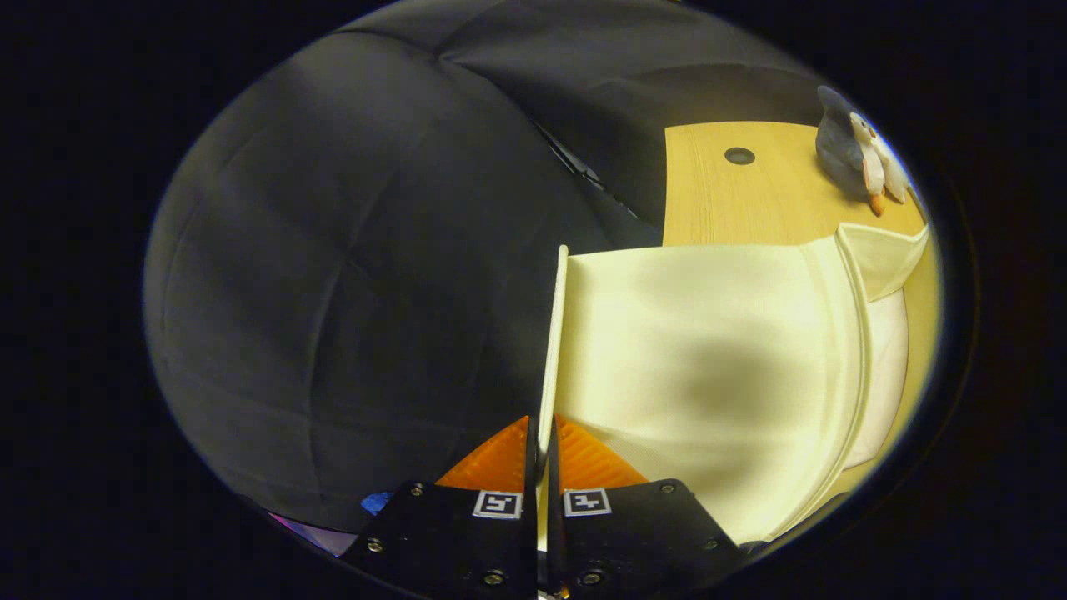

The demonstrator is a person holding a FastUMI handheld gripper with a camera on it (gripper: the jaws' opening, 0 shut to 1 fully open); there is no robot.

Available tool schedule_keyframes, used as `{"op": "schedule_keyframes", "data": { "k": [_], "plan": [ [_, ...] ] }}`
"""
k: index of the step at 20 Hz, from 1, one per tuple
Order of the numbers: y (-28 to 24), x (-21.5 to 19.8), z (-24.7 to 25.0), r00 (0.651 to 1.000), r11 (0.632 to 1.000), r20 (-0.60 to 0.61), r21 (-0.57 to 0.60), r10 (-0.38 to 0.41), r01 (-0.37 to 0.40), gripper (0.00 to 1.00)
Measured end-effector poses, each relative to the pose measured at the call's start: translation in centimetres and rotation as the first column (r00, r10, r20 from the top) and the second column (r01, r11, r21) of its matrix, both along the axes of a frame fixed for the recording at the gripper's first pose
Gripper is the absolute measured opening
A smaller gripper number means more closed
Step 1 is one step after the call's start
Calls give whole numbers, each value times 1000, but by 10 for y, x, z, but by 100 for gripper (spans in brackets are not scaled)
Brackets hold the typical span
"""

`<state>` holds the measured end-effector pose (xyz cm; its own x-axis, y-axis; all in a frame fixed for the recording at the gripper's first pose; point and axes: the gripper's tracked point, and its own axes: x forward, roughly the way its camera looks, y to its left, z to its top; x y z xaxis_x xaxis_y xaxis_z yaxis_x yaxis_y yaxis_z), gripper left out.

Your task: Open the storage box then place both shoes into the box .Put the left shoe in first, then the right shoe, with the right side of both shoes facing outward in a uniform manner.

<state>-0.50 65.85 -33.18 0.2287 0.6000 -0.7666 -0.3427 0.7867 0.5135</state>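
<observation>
The jaws (542,433) are pinched on the thin edge of the storage box's lid (553,333), which stands raised edge-on ahead of them, with open room along the booth's dark cloth wall (350,250) on one side. On the other side the cream storage box (708,358) lies open on the wooden tabletop (733,200). A small penguin toy (859,150) sits near the tabletop's far corner, well apart from the box, with a dark round hole (739,155) in the wood nearby.
</observation>
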Motion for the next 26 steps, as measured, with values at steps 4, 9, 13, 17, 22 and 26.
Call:
{"op": "schedule_keyframes", "data": {
  "k": [4, 9, 13, 17, 22, 26],
  "plan": [
    [-6, -6, -57, 999, 991, 29, -133, 18, -14, 4],
    [-17, -8, -89, 982, 956, 95, -261, 165, -135, 12],
    [-7, -15, -46, 941, 944, 172, -214, 290, -252, 35],
    [-30, -24, 36, 876, 925, 303, -182, 375, -333, 66],
    [-90, -11, 126, 817, 933, 454, -121, 356, -339, 83],
    [-153, 5, 176, 803, 952, 519, -80, 292, -295, 97]
  ]
}}
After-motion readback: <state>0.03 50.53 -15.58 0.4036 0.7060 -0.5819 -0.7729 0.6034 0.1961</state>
